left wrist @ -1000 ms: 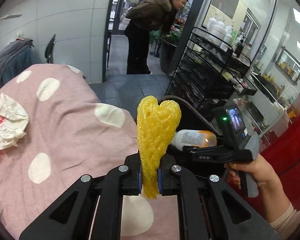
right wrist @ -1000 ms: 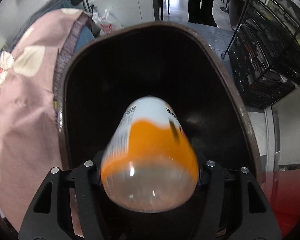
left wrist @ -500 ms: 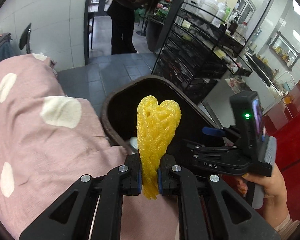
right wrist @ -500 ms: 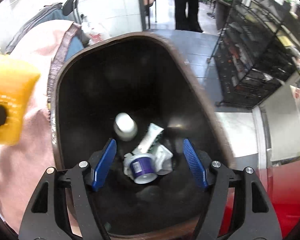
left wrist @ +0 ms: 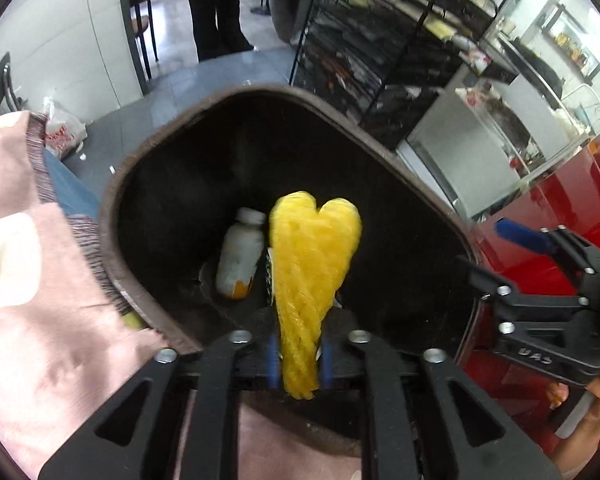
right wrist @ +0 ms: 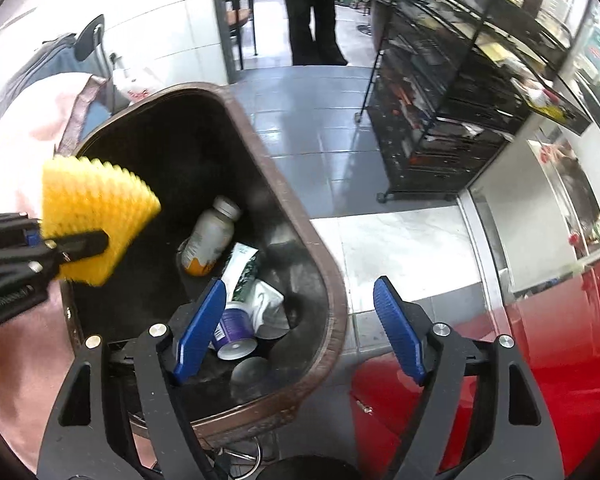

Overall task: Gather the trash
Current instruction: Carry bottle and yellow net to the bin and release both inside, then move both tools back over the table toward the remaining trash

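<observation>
My left gripper (left wrist: 299, 360) is shut on a yellow foam net (left wrist: 312, 272) and holds it above the open brown trash bin (left wrist: 148, 308). In the right wrist view the net (right wrist: 96, 216) hangs over the bin's left rim (right wrist: 324, 280). My right gripper (right wrist: 298, 330) is open and empty, above the bin's right rim. Inside the bin lie an orange-bottomed plastic bottle (right wrist: 208, 242), a tube (right wrist: 242, 266), a purple cup (right wrist: 234, 332) and crumpled paper (right wrist: 270, 304). The bottle also shows in the left wrist view (left wrist: 240, 256).
A pink dotted cloth (left wrist: 28, 280) covers the table left of the bin. A black wire rack (right wrist: 452, 120) stands to the right. A red surface (right wrist: 560, 340) lies at the right. A person (right wrist: 312, 8) stands in the doorway.
My right gripper opened and dropped the bottle into the bin, then shifted right. My left gripper carried the yellow net from over the table to above the bin.
</observation>
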The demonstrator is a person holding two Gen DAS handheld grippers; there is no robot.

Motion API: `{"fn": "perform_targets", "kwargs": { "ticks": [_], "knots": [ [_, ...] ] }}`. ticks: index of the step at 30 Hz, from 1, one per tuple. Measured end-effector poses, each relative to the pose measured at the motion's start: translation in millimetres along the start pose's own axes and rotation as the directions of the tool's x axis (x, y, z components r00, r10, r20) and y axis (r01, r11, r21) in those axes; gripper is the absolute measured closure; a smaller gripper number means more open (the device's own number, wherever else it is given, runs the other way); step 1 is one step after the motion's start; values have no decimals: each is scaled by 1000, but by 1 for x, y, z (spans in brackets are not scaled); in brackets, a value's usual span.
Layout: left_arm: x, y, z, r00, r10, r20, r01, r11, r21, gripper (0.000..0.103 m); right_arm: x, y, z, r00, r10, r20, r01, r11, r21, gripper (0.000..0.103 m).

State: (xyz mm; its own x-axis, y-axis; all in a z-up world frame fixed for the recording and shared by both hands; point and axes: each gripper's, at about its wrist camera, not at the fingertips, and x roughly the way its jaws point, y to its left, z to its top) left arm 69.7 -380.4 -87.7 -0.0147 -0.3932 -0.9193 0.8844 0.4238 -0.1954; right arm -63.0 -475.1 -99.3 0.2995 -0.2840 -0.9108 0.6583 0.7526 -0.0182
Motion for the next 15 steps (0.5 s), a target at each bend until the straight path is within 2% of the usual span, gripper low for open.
{"fn": "perform_targets", "kwargs": {
  "ticks": [1, 3, 7, 10, 15],
  "knots": [
    [2, 0, 1, 1000, -1, -6, 1, 1000, -3, 52, 0, -1, 1, 1000, -8, -1, 8, 1000, 0, 27],
    [4, -2, 0, 1000, -8, -1, 8, 1000, -2, 37, -1, -5, 3, 1000, -24, 3, 24, 1000, 0, 27],
    [3, -5, -2, 1000, 27, 5, -27, 999, 20, 34, -3, -12, 11, 999, -47, 15, 46, 999, 17, 26],
    [-6, -5, -3, 999, 13, 34, -13, 1000, 12, 30, -3, -17, 16, 998, -52, 25, 51, 998, 37, 26],
    [-33, 1, -12, 995, -26, 98, 29, 999, -28, 28, -2, -17, 23, 999, 26, 31, -29, 996, 80, 26]
  ]
}}
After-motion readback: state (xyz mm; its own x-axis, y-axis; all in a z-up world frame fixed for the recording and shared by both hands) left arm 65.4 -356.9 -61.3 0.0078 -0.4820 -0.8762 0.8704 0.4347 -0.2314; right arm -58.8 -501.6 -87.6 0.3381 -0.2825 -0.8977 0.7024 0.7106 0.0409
